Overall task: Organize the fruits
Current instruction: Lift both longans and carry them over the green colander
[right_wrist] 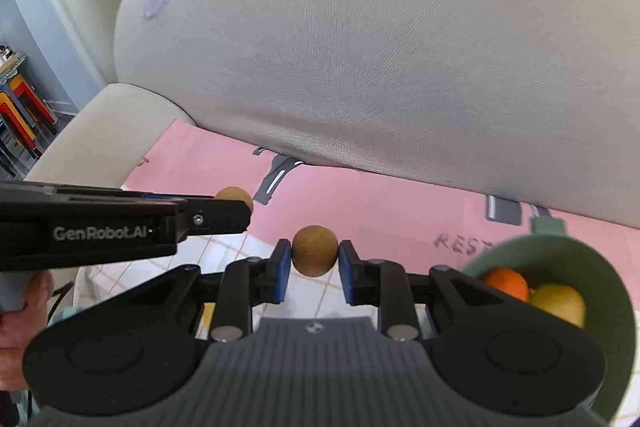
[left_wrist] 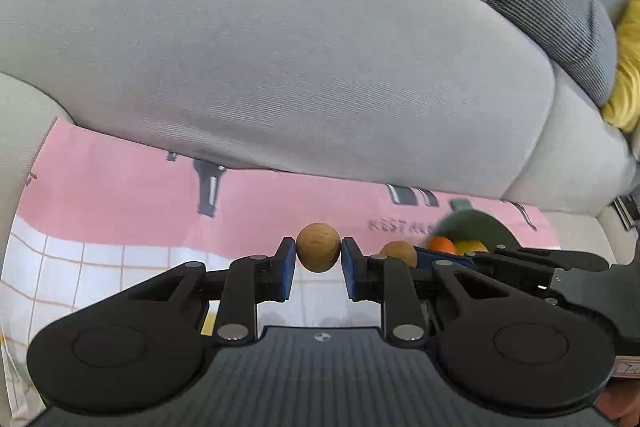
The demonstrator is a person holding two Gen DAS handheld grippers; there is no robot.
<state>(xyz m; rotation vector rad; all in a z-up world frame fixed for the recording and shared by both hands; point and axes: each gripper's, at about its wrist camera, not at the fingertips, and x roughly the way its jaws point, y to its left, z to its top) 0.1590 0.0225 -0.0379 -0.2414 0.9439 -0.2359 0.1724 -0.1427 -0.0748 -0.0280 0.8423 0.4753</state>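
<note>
Left claw (left_wrist: 318,259): mine, its blue pads pressed against either side of a small round brown fruit (left_wrist: 318,253) — the fruit is lifted clear of the cloth below.

Right claw (right_wrist: 315,261): also mine, clamped on a second brown fruit (right_wrist: 314,255) of the same kind, pads touching both its sides.

How the two sit: in the right wrist view my left claw (right_wrist: 240,213) reaches in from the left edge with its fruit (right_wrist: 234,198) poking out past the tip; in the left wrist view my right claw (left_wrist: 432,259) lies just to the right, its fruit (left_wrist: 398,253) partly hidden behind the pads.

Green bowl (right_wrist: 616,291): to the right of my right claw, tilted toward the camera; its rim is blurred in the left wrist view (left_wrist: 480,227).

Inside the bowl: an orange (right_wrist: 506,283) and a yellow fruit (right_wrist: 560,303), side by side and touching.

Cloth: a pink cloth (left_wrist: 120,195) with grey printed shapes and some lettering, and nearer me a white cloth with thin orange grid lines (left_wrist: 80,267) — both spread on the sofa seat.

Sofa: a big light grey back cushion (left_wrist: 280,67) fills the upper part of both views.

Left hand (right_wrist: 16,311): a few of my fingers show at the left edge, wrapped on the handle.
</note>
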